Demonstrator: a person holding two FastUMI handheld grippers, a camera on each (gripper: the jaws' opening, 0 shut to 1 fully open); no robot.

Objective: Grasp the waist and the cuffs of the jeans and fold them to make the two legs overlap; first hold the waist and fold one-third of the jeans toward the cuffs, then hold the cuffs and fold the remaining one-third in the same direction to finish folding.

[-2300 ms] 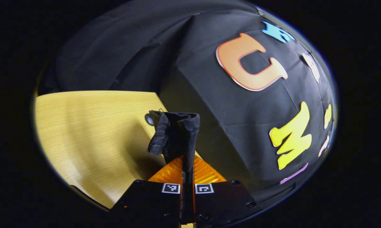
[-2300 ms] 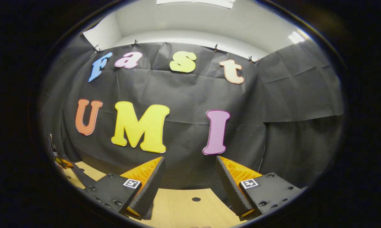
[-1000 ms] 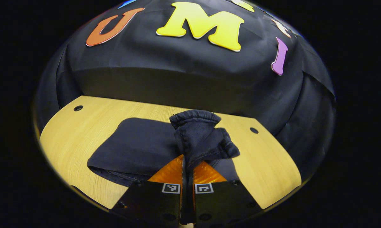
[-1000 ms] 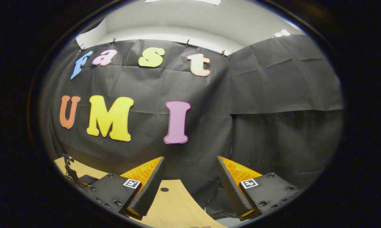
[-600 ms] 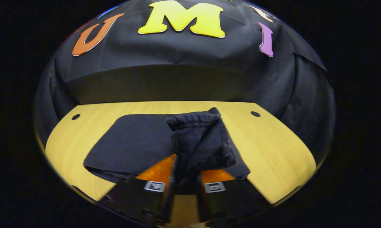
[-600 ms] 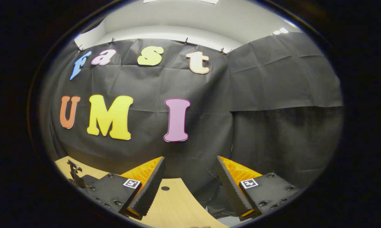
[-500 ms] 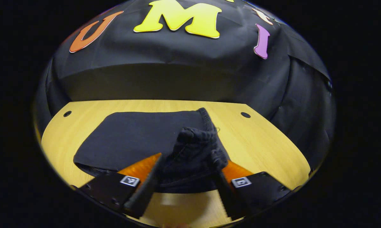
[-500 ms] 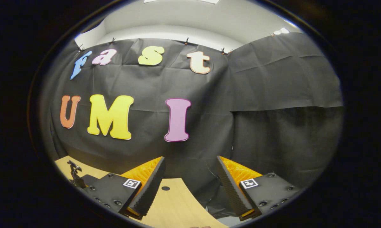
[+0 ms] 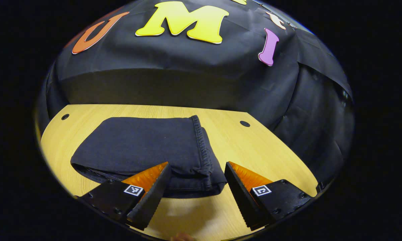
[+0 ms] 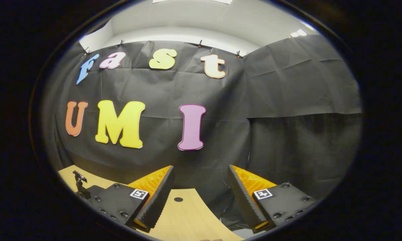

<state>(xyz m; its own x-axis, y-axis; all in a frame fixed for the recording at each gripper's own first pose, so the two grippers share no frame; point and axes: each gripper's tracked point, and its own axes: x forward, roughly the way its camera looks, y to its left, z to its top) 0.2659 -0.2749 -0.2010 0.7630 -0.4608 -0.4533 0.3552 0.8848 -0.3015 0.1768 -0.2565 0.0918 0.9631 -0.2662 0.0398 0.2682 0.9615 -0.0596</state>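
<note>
The jeans (image 9: 144, 147) lie folded into a flat dark stack on the table (image 9: 271, 154), in the left gripper view sitting left of centre and reaching from the middle of the tabletop to its near part. A stitched cuff hem (image 9: 201, 147) runs from far to near down the stack's right side, and under it more layers show at the near right corner, bulging out a little past the top layer. At the near left edge I can see the layered folds, though I cannot count them in the shadow.

My left gripper (image 9: 196, 184) is spread wide with nothing between its fingers. Its left finger (image 9: 151, 190) shows in front of the near edge of the jeans, and its right finger (image 9: 241, 190) shows over bare wood just right of the stack. Whether either fingertip touches the cloth or the table, I cannot tell from this angle.

Two round holes (image 9: 244, 123) sit in the tabletop, one at the far left and one at the far right, both clear of the jeans.

My right gripper (image 10: 201, 197) is also spread apart and empty, held up and pointed at the wall, with a strip of table and one hole below it. At the left edge of that view a small dark object (image 10: 79, 182) stands on the table; it is too small to identify.
</note>
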